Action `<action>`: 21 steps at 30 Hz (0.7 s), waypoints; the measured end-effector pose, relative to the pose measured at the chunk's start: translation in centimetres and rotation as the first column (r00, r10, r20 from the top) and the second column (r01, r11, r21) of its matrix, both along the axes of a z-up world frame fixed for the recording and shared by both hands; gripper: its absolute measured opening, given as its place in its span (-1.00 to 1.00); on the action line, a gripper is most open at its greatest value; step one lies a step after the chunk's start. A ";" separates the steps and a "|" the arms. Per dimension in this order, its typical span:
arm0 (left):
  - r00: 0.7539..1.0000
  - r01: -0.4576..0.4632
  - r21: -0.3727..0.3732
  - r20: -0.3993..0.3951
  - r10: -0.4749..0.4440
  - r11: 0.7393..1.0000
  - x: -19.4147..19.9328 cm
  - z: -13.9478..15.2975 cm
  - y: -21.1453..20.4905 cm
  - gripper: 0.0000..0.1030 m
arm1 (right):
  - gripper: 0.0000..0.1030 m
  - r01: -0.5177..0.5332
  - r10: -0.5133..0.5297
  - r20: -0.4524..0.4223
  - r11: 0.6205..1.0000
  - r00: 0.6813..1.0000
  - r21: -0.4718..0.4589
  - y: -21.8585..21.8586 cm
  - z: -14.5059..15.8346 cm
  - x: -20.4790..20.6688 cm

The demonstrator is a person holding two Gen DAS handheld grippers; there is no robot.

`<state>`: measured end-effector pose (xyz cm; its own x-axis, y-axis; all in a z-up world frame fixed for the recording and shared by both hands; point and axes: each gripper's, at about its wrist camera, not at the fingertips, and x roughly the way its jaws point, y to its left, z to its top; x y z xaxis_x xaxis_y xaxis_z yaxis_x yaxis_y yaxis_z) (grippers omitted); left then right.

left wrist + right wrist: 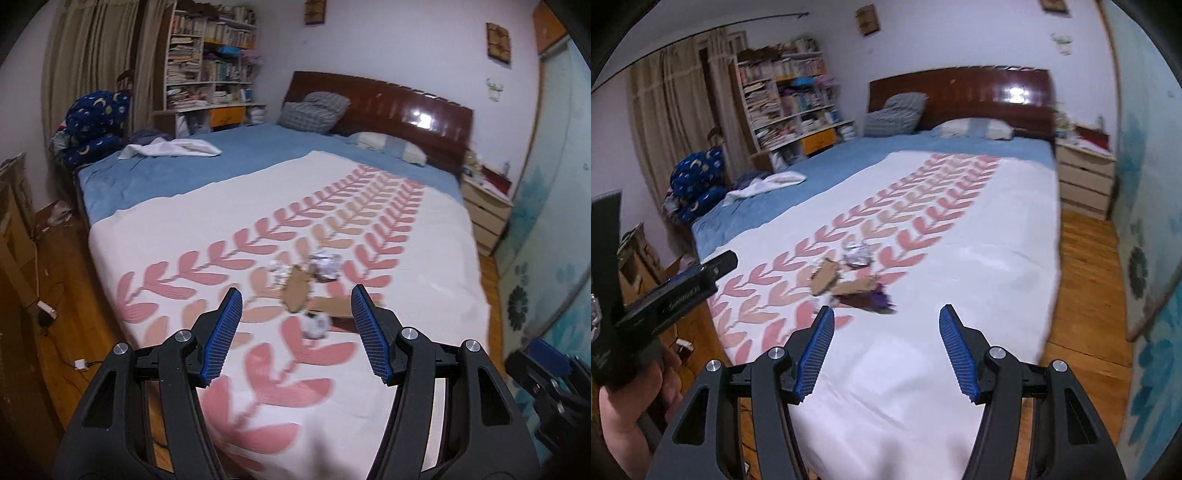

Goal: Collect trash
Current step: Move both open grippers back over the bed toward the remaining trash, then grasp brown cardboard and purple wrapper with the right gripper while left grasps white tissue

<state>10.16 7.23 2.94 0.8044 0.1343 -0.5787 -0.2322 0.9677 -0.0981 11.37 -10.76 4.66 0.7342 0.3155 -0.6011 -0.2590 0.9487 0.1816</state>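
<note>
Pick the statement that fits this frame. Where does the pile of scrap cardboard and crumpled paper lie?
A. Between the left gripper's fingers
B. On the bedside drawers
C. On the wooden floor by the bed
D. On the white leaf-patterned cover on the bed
D: the cardboard pieces and crumpled paper rest on the patterned cover, ahead of both open grippers, left gripper and right gripper.
</note>
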 end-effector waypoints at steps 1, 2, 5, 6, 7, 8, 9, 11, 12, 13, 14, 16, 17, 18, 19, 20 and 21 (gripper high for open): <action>1.000 -0.015 0.003 -0.012 0.015 1.000 0.3 -0.3 1.0 0.21 | 0.16 -0.010 0.010 -0.002 1.000 1.000 -0.011 1.4 -0.6 1.1; 0.999 -0.029 -0.005 -0.022 0.029 1.000 0.6 -0.6 1.9 0.21 | 0.16 -0.016 0.016 -0.003 1.000 1.000 -0.022 2.2 -1.1 1.9; 0.995 -0.073 -0.043 -0.066 0.070 0.996 1.3 -1.4 4.2 0.21 | 0.16 -0.040 0.039 -0.016 0.997 0.999 -0.062 4.6 -3.0 4.7; 0.995 -0.078 -0.047 -0.072 0.074 0.996 1.6 -1.6 4.6 0.21 | 0.16 -0.054 0.051 -0.043 0.997 0.998 -0.063 5.3 -4.1 5.8; 0.994 -0.082 -0.049 -0.078 0.078 0.995 1.9 -1.9 4.9 0.21 | 0.16 -0.059 0.056 -0.064 0.997 0.996 -0.055 5.6 -4.8 7.0; 0.993 -0.080 -0.049 -0.087 0.076 0.996 2.2 -2.2 5.0 0.21 | 0.16 -0.063 0.060 -0.081 0.997 0.995 -0.045 6.1 -5.6 7.8; 0.993 -0.078 -0.049 -0.093 0.073 0.996 2.5 -2.4 5.1 0.21 | 0.16 -0.072 0.068 -0.108 0.997 0.992 -0.033 6.5 -6.6 9.0; 0.991 -0.069 -0.050 -0.116 0.063 0.996 3.2 -3.1 5.1 0.21 | 0.16 -0.071 0.070 -0.151 0.997 0.986 -0.002 6.7 -7.9 10.8; 0.990 -0.069 -0.051 -0.127 0.062 0.996 3.4 -3.4 5.2 0.21 | 0.16 -0.073 0.073 -0.156 0.997 0.985 0.009 6.8 -8.3 11.6; 0.988 -0.068 -0.060 -0.141 0.059 0.996 3.7 -3.8 5.3 0.21 | 0.16 -0.072 0.074 -0.159 0.997 0.985 0.022 6.9 -8.8 12.7; 0.987 -0.064 -0.072 -0.151 0.053 0.995 4.0 -4.1 5.4 0.21 | 0.16 -0.068 0.071 -0.162 0.997 0.984 0.022 7.1 -9.3 13.9; 0.986 -0.058 -0.085 -0.163 0.044 0.995 4.3 -4.4 5.4 0.21 | 0.16 -0.069 0.075 -0.183 0.997 0.980 0.040 7.6 -10.3 16.2; 0.986 -0.056 -0.087 -0.165 0.041 0.995 4.5 -4.5 5.3 0.21 | 0.16 -0.069 0.076 -0.200 0.997 0.977 0.044 8.0 -11.0 17.3; 0.986 -0.048 -0.087 -0.166 0.033 0.995 4.7 -4.6 5.1 0.21 | 0.16 -0.070 0.079 -0.216 0.996 0.973 0.050 8.3 -11.7 18.2; 0.986 -0.044 -0.085 -0.167 0.029 0.995 4.8 -4.6 4.9 0.21 | 0.16 -0.073 0.084 -0.249 0.996 0.965 0.051 8.6 -12.8 19.4; 0.985 -0.038 -0.084 -0.170 0.023 0.996 5.1 -4.7 4.8 0.21 | 0.14 -0.076 0.087 -0.278 0.996 0.957 0.052 9.0 -13.7 20.2; 0.985 -0.031 -0.085 -0.172 0.016 0.996 5.3 -4.8 4.7 0.21 | 0.02 -0.083 0.101 -0.301 0.994 0.948 0.072 9.3 -14.5 21.0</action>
